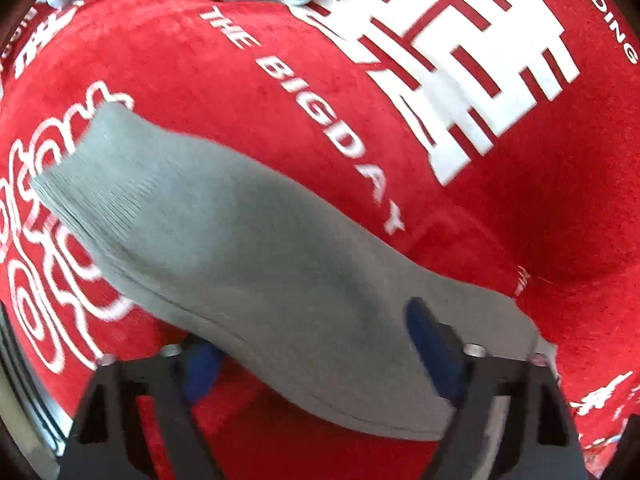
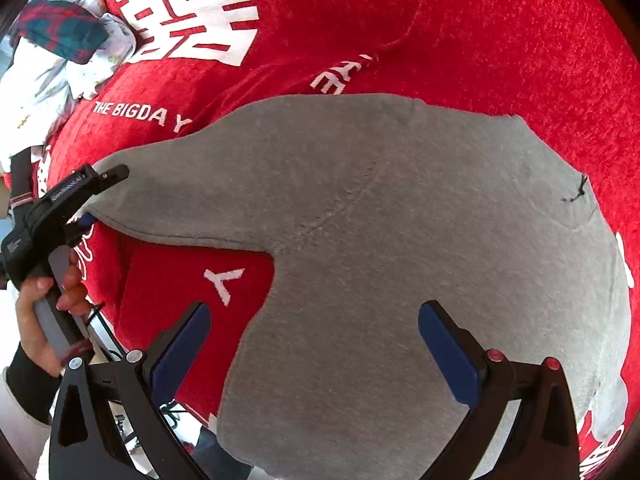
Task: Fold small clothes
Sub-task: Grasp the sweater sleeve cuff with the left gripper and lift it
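1. On the red cloth, the left gripper points steeply down, its jaws around one end of the grey garment; whether the pads press it I cannot tell.
2. The right gripper hangs open above the garment's near part.
3. The garment lies flat, one narrow arm running left.
4. A heap of clothes sits far left.

Your black two-finger right gripper wears blue pads, silver and red screws; your left hand shows a dark sleeve cuff
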A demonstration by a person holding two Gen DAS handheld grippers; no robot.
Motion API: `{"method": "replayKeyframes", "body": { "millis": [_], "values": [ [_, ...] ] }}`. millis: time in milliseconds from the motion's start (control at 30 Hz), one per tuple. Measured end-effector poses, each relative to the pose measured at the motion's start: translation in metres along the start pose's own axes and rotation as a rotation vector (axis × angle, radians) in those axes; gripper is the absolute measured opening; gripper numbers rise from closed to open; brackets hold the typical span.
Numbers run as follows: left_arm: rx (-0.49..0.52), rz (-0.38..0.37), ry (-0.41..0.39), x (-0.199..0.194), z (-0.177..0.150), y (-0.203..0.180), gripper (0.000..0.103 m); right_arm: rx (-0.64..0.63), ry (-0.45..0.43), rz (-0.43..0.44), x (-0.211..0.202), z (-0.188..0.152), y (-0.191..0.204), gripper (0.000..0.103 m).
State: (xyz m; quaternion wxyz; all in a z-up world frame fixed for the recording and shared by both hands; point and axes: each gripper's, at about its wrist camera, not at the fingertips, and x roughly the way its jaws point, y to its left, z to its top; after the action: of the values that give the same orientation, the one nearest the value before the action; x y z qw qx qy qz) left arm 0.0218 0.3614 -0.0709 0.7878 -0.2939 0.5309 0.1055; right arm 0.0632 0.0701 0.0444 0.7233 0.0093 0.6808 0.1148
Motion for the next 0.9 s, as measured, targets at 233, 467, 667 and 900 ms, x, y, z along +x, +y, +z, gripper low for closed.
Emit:
{"method": "replayKeyframes", "body": {
  "millis": [233, 467, 667, 900],
  "values": [
    [-0.017, -0.098, -0.018, -0.004, 0.017, 0.036, 0.006, 0.027, -0.006, 0.02, 0.002, -0.005, -0.004, 0.103],
    [0.196, -0.209, -0.101, -0.051, 0.014, -0.024, 0.006, 0.079, -0.061, 0.049, -0.013, -0.013, -0.027, 0.103],
    [0.413, -0.336, -0.105, -0.08, -0.011, -0.125, 0.006, 0.178, -0.13, 0.046, -0.035, -0.027, -0.069, 0.103],
    [0.663, -0.436, -0.008, -0.065, -0.086, -0.25, 0.006, 0.378, -0.181, 0.02, -0.058, -0.066, -0.152, 0.103]
  ]
}}
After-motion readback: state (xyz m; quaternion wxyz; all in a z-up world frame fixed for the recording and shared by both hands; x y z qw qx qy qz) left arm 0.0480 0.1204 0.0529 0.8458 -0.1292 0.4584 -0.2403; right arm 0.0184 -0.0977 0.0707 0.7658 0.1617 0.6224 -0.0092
